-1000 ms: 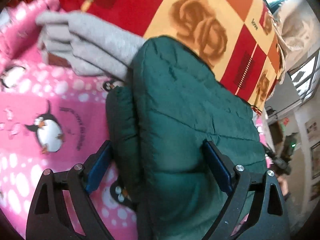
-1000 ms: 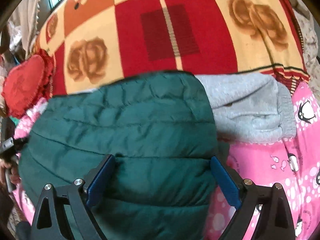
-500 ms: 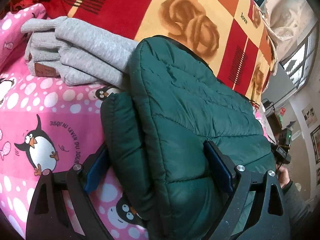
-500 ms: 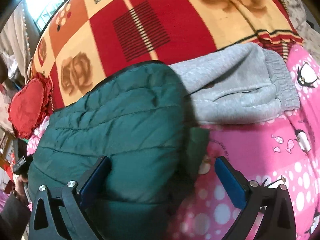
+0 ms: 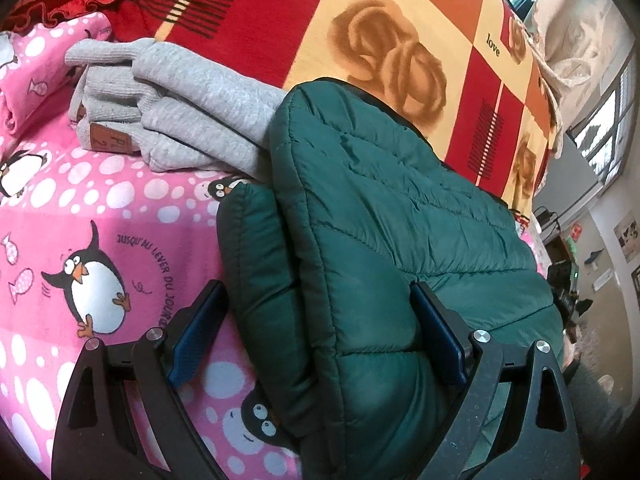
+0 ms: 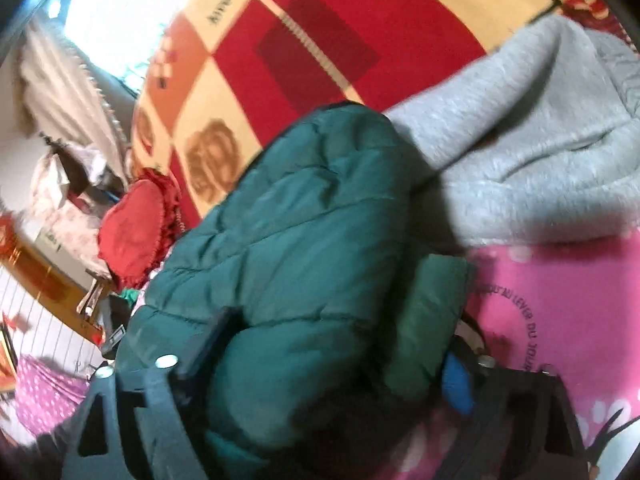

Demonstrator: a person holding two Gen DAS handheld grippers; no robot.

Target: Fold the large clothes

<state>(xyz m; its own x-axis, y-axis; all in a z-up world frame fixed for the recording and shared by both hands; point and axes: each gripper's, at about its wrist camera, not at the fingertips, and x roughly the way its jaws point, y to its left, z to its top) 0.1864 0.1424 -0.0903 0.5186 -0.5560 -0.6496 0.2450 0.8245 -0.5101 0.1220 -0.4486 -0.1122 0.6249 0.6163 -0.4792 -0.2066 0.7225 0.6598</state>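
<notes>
Both grippers straddle my folded green jacket [image 5: 380, 240]. Low in frame, the left gripper [image 5: 320, 332] stands wide, its pads not visibly pressing; the right gripper [image 6: 332, 344] is closing around the jacket's near end. It runs lengthwise toward upper centre, touching the gray sweater [image 5: 180, 112] beyond, on the pink blanket [image 5: 80, 200].

Under my tongs a pink penguin blanket [image 5: 100, 208], far behind a red-and-cream rose blanket [image 5: 400, 32], far left a red frilled heart cushion [image 6: 132, 236]
</notes>
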